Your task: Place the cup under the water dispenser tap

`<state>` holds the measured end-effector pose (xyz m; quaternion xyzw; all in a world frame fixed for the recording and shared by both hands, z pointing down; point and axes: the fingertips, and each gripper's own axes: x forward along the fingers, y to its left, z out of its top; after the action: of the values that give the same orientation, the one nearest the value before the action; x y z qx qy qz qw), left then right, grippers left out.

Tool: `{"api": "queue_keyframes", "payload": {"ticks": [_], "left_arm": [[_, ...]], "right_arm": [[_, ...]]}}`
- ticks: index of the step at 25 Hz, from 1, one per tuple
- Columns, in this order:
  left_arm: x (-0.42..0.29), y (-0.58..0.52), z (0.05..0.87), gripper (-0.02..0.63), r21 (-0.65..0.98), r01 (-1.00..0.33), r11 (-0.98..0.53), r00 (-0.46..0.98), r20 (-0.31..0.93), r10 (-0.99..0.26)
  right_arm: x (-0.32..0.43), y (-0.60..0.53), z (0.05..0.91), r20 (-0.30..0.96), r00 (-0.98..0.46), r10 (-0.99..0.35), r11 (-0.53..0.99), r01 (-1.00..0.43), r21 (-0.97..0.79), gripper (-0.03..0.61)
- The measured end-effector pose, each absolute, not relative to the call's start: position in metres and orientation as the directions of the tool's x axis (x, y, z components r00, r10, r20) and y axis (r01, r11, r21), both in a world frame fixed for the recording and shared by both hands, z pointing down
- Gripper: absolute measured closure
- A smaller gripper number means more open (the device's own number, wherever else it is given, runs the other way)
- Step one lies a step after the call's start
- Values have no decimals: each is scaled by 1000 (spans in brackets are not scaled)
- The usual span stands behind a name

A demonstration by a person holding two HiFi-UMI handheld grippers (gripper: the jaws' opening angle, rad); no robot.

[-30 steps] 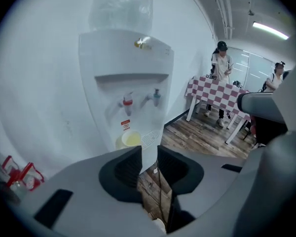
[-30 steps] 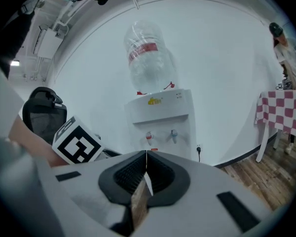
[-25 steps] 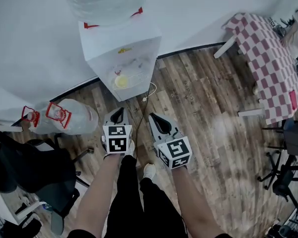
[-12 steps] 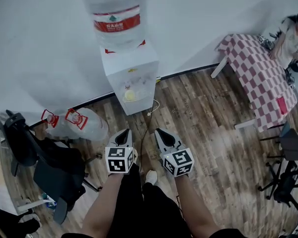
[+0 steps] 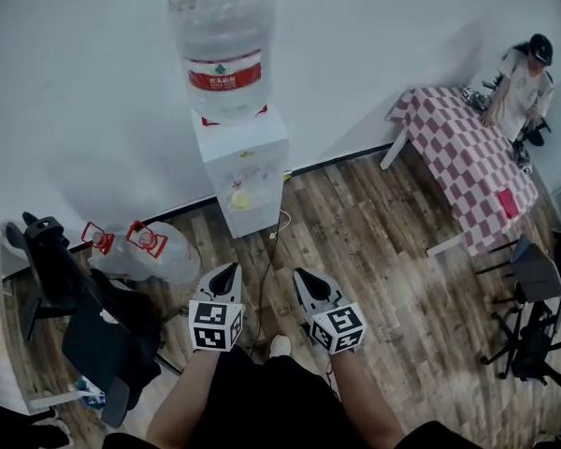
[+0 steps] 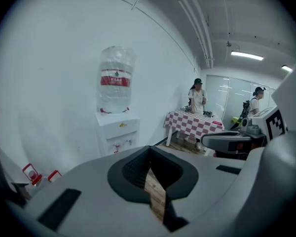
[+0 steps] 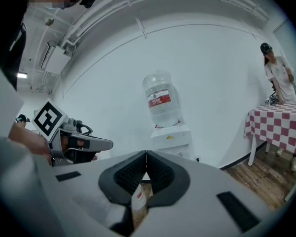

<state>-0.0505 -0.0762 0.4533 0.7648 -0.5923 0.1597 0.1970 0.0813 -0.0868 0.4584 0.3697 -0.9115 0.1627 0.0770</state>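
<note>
The white water dispenser stands against the wall with a big clear bottle on top. A small yellow cup sits in its recess under the taps. My left gripper and right gripper hang side by side over the wood floor, well short of the dispenser, both shut and empty. In the left gripper view the left gripper points toward the dispenser, its jaws meeting at the tips. In the right gripper view the right gripper is also closed, the dispenser ahead of it.
Two spare water bottles lie on the floor left of the dispenser. A black chair stands at the left. A checked table with a person beside it is at the right. A cable trails from the dispenser.
Both grippers have risen and drawn back from the dispenser. The view has lifted with them, so the whole bottle and more of the room now show. Both stay shut.
</note>
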Motion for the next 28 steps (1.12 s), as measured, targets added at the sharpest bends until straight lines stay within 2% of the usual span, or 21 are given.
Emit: {"api": "queue_keyframes", "payload": {"ticks": [10, 19, 28], "left_arm": [[-93, -44, 404, 600, 85, -945, -315, 321, 418, -850], [-145, -20, 391, 600, 72, -954, -290, 295, 376, -878], [-145, -16, 393, 600, 63, -952, -301, 302, 378, -875]], "right_arm": [[60, -44, 412, 223, -701, -678, 670, -713, -206, 557], [46, -25, 390, 186, -682, -708, 649, -731, -211, 557], [51, -22, 397, 216, -664, -715, 635, -747, -196, 557]]}}
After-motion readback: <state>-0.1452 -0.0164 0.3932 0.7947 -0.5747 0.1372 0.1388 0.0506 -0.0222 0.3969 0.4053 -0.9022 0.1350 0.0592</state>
